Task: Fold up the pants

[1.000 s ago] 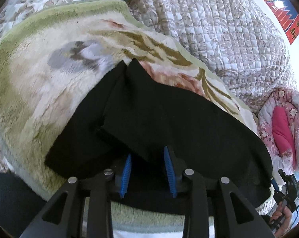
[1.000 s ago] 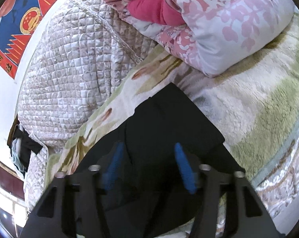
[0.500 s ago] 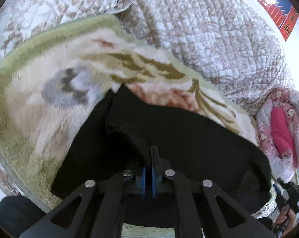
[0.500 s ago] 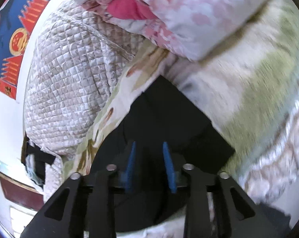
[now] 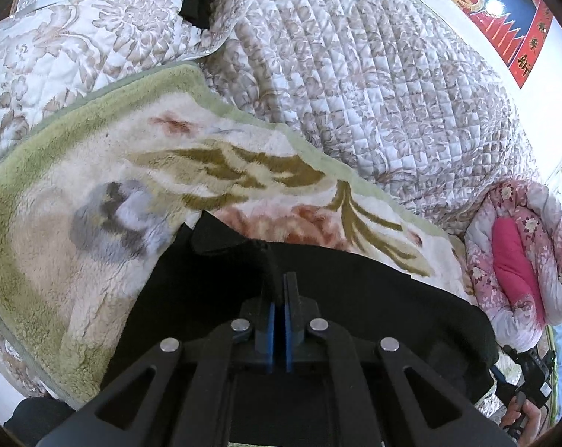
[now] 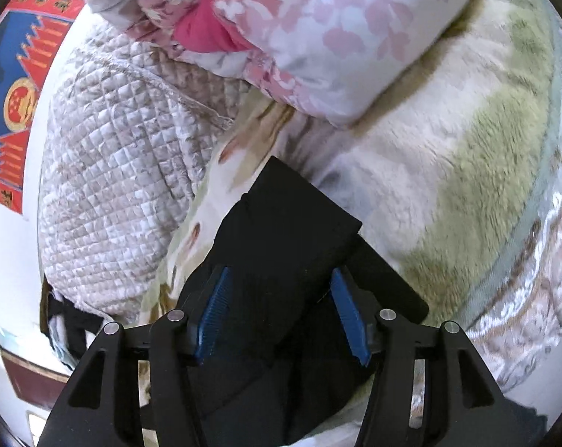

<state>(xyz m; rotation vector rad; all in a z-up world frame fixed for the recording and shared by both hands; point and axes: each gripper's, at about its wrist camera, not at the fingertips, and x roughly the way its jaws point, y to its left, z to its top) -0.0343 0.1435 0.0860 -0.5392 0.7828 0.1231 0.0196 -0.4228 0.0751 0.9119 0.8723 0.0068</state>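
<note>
The black pants [image 5: 355, 290] lie folded on a fluffy floral blanket [image 5: 76, 253] on the bed. My left gripper [image 5: 280, 290] is shut on a raised ridge of the pants fabric near their left end. In the right wrist view the pants [image 6: 292, 223] stretch away from me in layers. My right gripper [image 6: 281, 283] is open, its blue pads on either side of the top layer, just above the fabric. Whether the pads touch the cloth is unclear.
A quilted beige bedspread [image 5: 374, 74] is heaped behind the blanket. A pink floral duvet [image 6: 318, 29] lies at the pants' far end, also in the left wrist view [image 5: 523, 253]. A red and blue poster [image 6: 9, 93] hangs on the wall.
My left gripper closed on the pants fabric and lifted a fold. My right gripper narrowed half a second ago and has opened wide again over the pants.
</note>
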